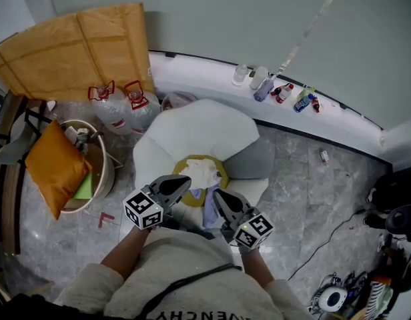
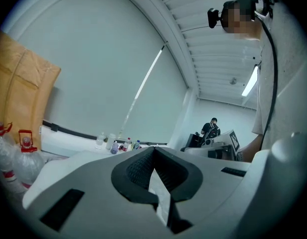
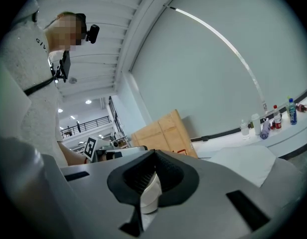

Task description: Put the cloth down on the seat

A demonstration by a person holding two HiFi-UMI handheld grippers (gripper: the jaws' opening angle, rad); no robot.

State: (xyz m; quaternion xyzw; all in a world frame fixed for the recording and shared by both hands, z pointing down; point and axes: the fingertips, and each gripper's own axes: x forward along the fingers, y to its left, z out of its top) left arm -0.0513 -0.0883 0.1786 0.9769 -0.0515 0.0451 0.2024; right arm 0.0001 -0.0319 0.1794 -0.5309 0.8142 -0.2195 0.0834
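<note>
A white and pale lilac cloth (image 1: 203,173) hangs bunched between my two grippers, over the round yellow seat (image 1: 223,172) of a white armchair (image 1: 205,129). My left gripper (image 1: 187,181) is shut on the cloth's left part, and my right gripper (image 1: 215,193) is shut on its right part, where a lilac fold (image 1: 210,213) hangs down. In the left gripper view the jaws (image 2: 154,150) meet, with a thin strip of white cloth (image 2: 159,195) pinched between them. In the right gripper view the jaws (image 3: 154,153) are closed on a fold of white cloth (image 3: 151,193). Both grippers point about level.
Two big water jugs (image 1: 117,109) with red handles stand left of the chair, in front of cardboard sheets (image 1: 79,45). An orange cushion (image 1: 55,169) leans on a round basket (image 1: 104,173). Several bottles (image 1: 272,87) line the wall ledge. Cables and gear (image 1: 365,279) lie at the right.
</note>
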